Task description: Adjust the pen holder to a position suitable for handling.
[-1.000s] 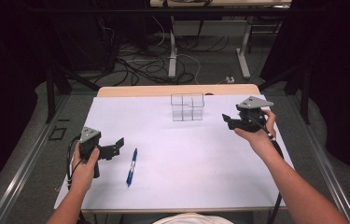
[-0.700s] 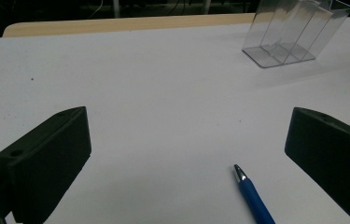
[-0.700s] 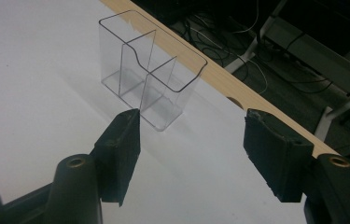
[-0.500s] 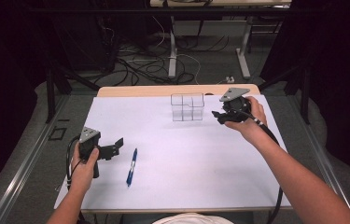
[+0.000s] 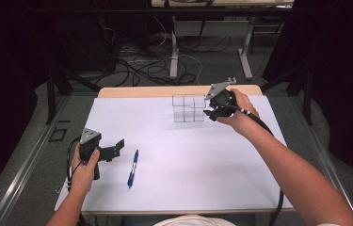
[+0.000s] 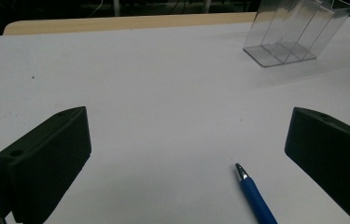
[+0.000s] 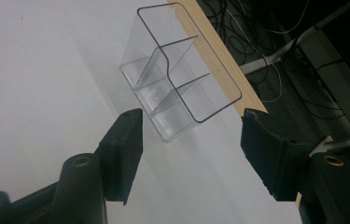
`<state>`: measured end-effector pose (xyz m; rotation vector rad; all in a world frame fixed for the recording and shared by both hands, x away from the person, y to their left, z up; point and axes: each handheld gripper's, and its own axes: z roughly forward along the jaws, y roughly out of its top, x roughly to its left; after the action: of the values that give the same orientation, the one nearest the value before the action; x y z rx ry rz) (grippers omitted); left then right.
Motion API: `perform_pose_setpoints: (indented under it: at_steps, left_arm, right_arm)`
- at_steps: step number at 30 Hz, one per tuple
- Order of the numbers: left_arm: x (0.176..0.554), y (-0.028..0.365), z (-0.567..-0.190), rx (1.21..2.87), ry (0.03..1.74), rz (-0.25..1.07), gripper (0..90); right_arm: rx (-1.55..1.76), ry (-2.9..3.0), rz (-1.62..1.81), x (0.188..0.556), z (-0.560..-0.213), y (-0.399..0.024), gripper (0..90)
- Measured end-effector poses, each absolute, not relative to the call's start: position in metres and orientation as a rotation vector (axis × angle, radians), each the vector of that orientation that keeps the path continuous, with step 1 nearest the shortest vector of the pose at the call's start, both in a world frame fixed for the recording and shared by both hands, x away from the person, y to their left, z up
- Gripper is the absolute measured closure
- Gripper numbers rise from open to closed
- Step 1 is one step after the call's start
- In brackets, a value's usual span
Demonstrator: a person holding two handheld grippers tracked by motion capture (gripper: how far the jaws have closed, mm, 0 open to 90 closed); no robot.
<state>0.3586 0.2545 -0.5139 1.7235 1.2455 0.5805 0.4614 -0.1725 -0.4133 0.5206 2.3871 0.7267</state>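
You are bringing your right gripper up beside the clear plastic three-compartment organizer — nothing gripped.

Its jaws have just been closing a little and are standing partly open, the organizer's near corner lying just ahead of them, not between the pads. The organizer is standing upright near the far edge of the white-covered bench. Your left gripper is resting near the front-left corner, jaws wide and empty — the blue ballpoint pen is lying just beside it.
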Motion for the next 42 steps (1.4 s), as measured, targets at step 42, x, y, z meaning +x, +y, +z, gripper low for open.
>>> perform_pose_setpoints:
  at_steps: [42]
  left_arm:
    - [0.359, 0.256, -0.515, 1.732, 1.247, 0.577, 0.2]
  right_arm:
    - [0.126, 2.539, 0.457, 0.521, -0.453, -0.108, 60.9]
